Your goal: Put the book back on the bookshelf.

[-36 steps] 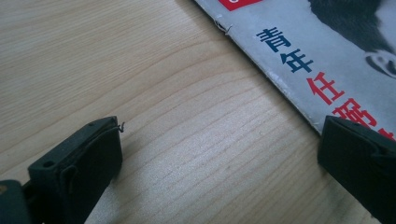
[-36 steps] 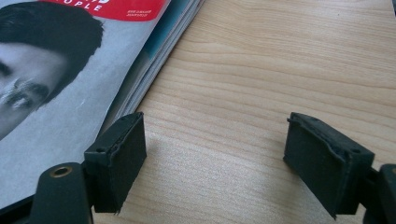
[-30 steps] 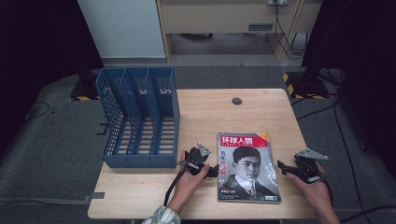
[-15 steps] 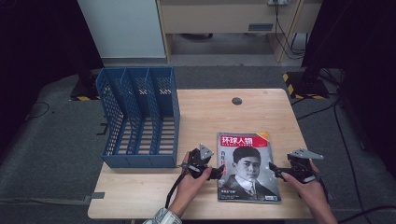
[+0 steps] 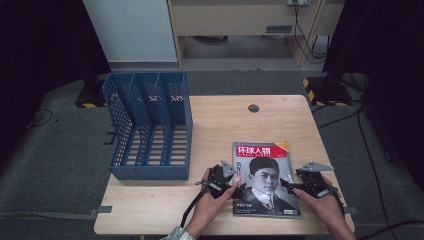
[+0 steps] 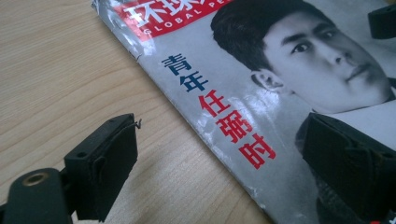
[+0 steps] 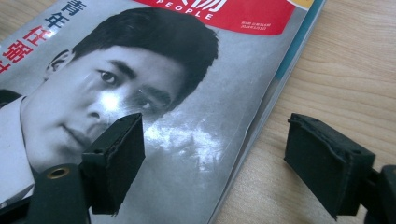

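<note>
High view: the magazine (image 5: 265, 177) lies flat, cover up, on the near right part of the counter (image 5: 225, 120), its red title band toward the far side and a black-and-white portrait below it. Your left gripper (image 5: 239, 190) sits at the magazine's left edge, low on the cover; your right gripper (image 5: 286, 184) comes in from the right edge, so the two point toward each other across the lower half of the cover. Left gripper view: the spine edge of the magazine (image 6: 261, 93) runs diagonally between your fingers (image 6: 105, 163), one over bare wood and the other over the cover; they stand wide apart, pressing on nothing, having just been closing a little with only that edge between them. Right gripper view: same picture on the opposite side, with one of the fingers (image 7: 116, 158) over the portrait, the other over the wood, and the page edge of the magazine (image 7: 187, 140) between them; these too are spread wide, gripping nothing, and have just been closing somewhat. Whether any fingertip touches the paper cannot be told. Further out in the high view, a blue file rack (image 5: 147, 125) with three slots lies on the counter's left side, well apart from the magazine. A small dark round cap (image 5: 253, 108) sits in the counter near its far edge.
</note>
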`<state>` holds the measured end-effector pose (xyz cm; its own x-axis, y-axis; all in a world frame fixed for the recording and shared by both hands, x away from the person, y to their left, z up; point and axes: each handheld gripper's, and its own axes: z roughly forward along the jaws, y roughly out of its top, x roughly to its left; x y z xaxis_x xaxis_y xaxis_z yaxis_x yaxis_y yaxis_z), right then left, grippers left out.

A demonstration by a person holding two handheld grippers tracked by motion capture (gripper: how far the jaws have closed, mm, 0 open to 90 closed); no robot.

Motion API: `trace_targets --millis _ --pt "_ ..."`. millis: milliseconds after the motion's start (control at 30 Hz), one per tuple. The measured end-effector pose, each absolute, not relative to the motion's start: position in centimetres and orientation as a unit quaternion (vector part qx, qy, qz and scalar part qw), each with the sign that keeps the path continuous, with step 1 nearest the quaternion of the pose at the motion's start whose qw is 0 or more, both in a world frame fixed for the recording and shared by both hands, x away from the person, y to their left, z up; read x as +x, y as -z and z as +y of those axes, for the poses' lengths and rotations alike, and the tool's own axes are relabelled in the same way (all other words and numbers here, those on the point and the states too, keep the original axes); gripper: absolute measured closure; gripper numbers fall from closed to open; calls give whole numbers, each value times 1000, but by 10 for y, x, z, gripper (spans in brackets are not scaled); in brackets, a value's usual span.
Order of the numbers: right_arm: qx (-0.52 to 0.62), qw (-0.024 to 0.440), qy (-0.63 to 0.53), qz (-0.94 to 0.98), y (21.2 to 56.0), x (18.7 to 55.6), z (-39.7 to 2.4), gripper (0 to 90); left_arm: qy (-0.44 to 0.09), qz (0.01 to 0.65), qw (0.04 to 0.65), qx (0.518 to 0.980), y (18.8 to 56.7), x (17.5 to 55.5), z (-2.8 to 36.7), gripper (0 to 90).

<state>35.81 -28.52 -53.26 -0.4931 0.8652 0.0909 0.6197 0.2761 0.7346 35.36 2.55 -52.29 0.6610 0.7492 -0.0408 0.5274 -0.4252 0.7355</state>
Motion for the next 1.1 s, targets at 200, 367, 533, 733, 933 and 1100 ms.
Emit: trace_targets --millis 200,367,533,733,933,1100 --pt "474 160 -372 782 535 360 -283 170 -155 377 382 829 521 350 21 160" --pt "473 158 -374 782 535 359 -282 177 -158 362 385 834 521 346 14 258" --pt "466 153 -376 786 534 359 -279 232 -151 355 376 842 526 344 9 367" --pt "467 165 -379 782 532 359 -281 335 -167 347 368 846 529 342 5 364" --pt "471 166 -413 761 524 354 -282 420 -168 354 375 840 531 341 6 358" --pt "472 141 -447 747 517 348 -283 468 -170 356 376 838 532 340 5 357"
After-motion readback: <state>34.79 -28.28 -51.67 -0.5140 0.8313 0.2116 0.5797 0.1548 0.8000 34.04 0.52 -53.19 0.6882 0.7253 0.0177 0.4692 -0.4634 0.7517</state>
